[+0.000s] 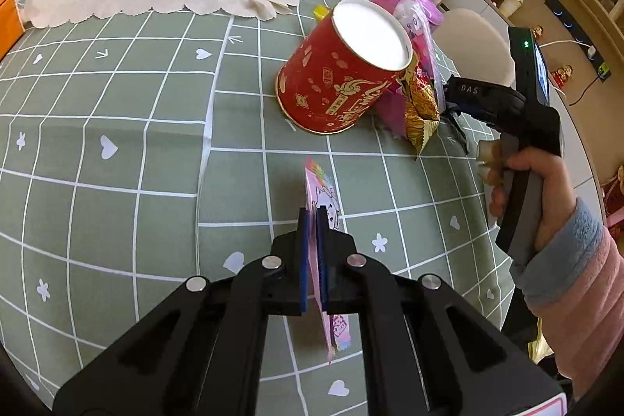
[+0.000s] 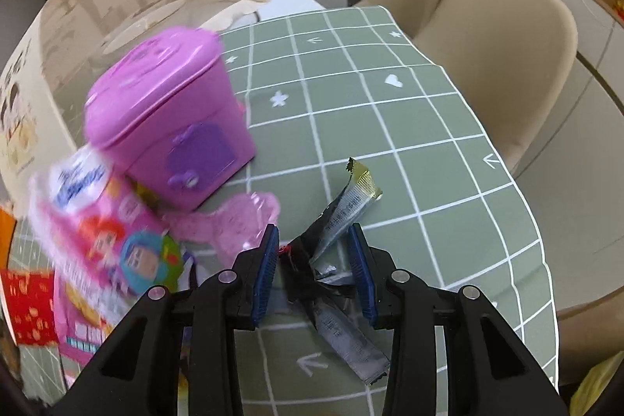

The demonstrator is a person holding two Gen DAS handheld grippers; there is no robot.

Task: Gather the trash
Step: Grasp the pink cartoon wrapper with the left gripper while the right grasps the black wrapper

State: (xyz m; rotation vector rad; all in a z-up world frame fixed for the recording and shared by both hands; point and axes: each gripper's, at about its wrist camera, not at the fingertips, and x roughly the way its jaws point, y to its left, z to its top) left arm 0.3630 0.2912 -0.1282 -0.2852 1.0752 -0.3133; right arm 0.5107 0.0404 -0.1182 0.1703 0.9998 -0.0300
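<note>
The left gripper (image 1: 315,217) is clamped on one pink wrapper (image 1: 327,197), held edge-up, probably for carrying, just in front of the tipped red cup (image 1: 339,80). The right gripper (image 2: 314,244) stands part-open around one black-and-gold wrapper (image 2: 339,217), apparently ready to close, right of the cup. Two wrappers are engaged on the worktop (image 1: 117,143); one pink box (image 2: 171,127) stands behind the cup.

Green grid-patterned table (image 1: 117,182) carries a tipped red cup (image 1: 339,84) and pink bin (image 2: 167,127).
</note>
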